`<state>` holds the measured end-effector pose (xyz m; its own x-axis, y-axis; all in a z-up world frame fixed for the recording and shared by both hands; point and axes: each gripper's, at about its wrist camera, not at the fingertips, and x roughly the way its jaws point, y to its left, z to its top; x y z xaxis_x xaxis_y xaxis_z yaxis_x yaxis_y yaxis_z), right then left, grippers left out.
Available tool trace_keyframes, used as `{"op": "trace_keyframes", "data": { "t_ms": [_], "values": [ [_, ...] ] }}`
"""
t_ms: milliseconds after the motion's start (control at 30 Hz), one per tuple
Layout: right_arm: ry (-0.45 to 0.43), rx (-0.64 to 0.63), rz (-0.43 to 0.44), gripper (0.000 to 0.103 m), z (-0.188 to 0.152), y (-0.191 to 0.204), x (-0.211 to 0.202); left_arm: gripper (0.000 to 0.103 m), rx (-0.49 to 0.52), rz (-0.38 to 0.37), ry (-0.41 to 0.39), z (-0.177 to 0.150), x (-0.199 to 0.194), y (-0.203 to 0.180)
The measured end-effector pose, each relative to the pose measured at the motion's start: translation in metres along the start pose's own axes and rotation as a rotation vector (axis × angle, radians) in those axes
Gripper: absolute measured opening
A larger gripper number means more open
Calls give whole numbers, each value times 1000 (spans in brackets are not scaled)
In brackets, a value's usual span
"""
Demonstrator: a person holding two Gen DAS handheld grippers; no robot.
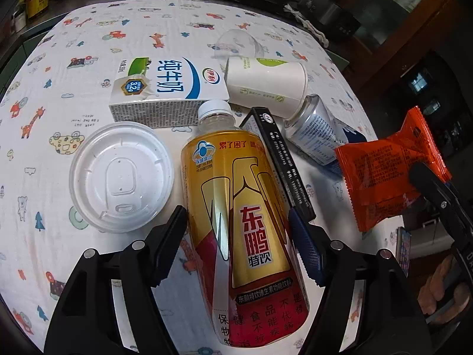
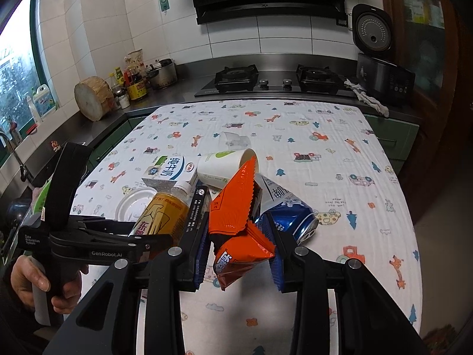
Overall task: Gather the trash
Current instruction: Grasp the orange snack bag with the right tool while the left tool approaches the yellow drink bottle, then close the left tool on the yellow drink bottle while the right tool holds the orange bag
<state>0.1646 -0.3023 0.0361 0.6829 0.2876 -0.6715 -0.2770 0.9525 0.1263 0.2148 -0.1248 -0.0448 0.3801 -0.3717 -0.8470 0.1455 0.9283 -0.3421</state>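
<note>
Left gripper (image 1: 236, 245) straddles gold bottle (image 1: 239, 207), frame centre; pad contact cannot tell. Right gripper (image 2: 241, 254) clenched on orange wrapper (image 2: 236, 222), lower centre. Carton (image 1: 165, 88), cup (image 1: 266, 82), can (image 2: 292, 216) lie on cloth (image 2: 340, 148).

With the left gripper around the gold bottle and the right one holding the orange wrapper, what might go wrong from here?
1. The left gripper straddles the gold bottle low on its smooth body; the bottle may slip or tip when lifted.
2. The black box lies against the bottle's side and could get dragged along.
3. The right gripper pinches only the crumpled orange wrapper, which might slide free.
</note>
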Motion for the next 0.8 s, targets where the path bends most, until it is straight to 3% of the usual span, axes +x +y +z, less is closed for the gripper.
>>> {"op": "trace_keyframes", "data": {
  "t_ms": [333,800],
  "values": [
    [-2,-36,33,34,7,26,1,67,4,-28,-59,-11,-35,23],
    [-2,-124,110,34,27,98,12,66,-51,-38,-183,-28,-107,86]
  ]
}}
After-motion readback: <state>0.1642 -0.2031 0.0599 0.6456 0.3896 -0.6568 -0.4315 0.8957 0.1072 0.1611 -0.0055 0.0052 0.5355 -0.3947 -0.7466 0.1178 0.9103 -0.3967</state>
